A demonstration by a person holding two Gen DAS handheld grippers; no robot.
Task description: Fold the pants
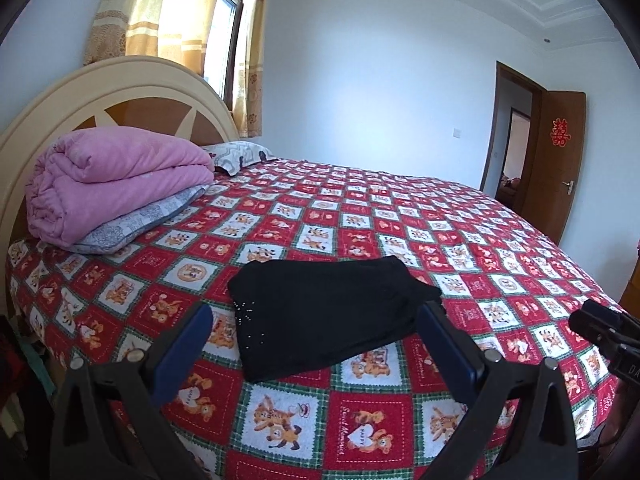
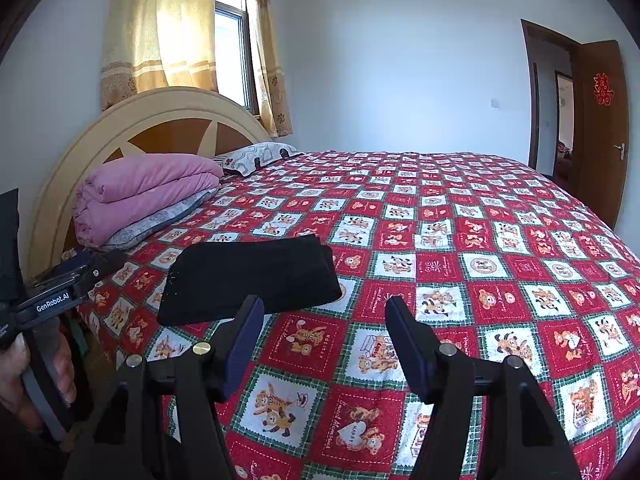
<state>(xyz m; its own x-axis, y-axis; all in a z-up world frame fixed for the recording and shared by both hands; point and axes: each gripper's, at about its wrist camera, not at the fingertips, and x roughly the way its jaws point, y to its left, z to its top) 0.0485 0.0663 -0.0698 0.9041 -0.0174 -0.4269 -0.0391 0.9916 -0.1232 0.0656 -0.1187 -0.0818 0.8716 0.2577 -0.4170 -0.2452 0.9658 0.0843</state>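
Note:
Black pants (image 1: 328, 312) lie folded into a compact rectangle on the red patterned bedspread (image 1: 360, 216), near the bed's front edge. My left gripper (image 1: 316, 316) is open and empty, fingers either side of the pants, held above and short of them. In the right wrist view the pants (image 2: 252, 276) sit ahead and left. My right gripper (image 2: 324, 312) is open and empty over the bedspread (image 2: 480, 240), to the right of the pants. The left gripper's body (image 2: 60, 284) shows at the left edge, and the right gripper's body (image 1: 604, 332) at the right edge of the left view.
A folded pink quilt (image 1: 116, 184) on a grey pillow (image 1: 140, 224) lies by the headboard (image 1: 120, 92). A second patterned pillow (image 1: 240, 156) sits behind it. A curtained window (image 1: 192, 8) is at the back left, an open wooden door (image 1: 556, 164) at the right.

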